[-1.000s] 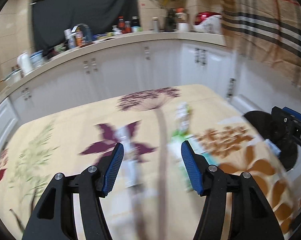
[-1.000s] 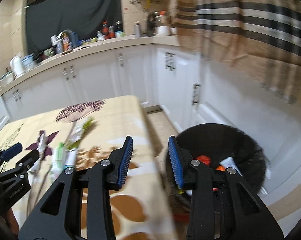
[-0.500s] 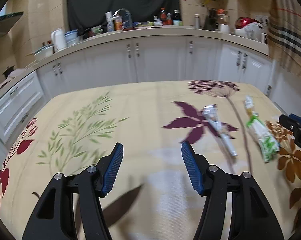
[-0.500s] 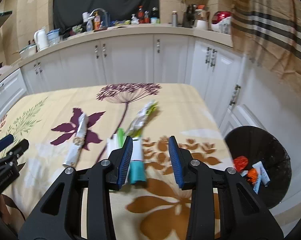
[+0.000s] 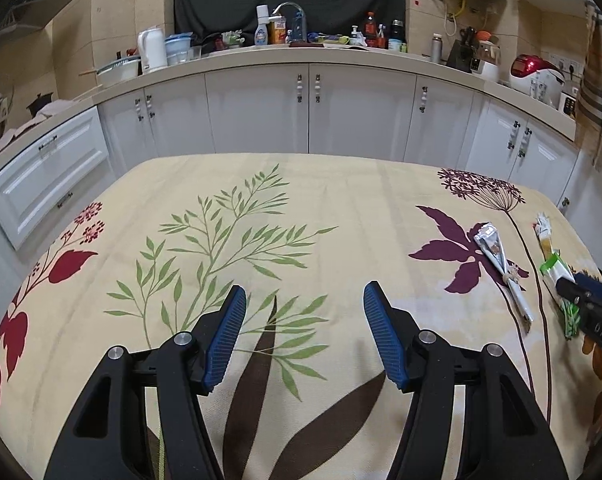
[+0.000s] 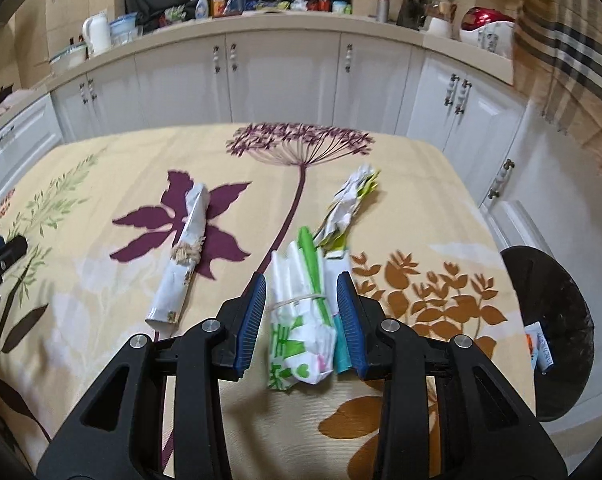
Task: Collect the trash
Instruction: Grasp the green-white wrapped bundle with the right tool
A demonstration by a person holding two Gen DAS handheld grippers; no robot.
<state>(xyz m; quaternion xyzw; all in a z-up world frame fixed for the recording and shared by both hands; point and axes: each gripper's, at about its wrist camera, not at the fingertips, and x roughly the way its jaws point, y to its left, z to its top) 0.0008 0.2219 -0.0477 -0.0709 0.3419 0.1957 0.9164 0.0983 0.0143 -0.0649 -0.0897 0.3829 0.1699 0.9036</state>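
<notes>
Three pieces of trash lie on the flowered tablecloth. A white and green wrapper bundle tied with a rubber band lies between the open fingers of my right gripper. A crumpled green and white wrapper lies just beyond it. A silver rolled wrapper lies to the left; it also shows in the left wrist view. My left gripper is open and empty over the table's left part.
A black trash bin with some trash inside stands on the floor off the table's right edge. White cabinets and a cluttered counter run behind the table. A plaid curtain hangs at the right.
My right gripper swung from the bin back over the table, opened wider and came down around the white and green bundle. My left gripper swung left, away from the trash.
</notes>
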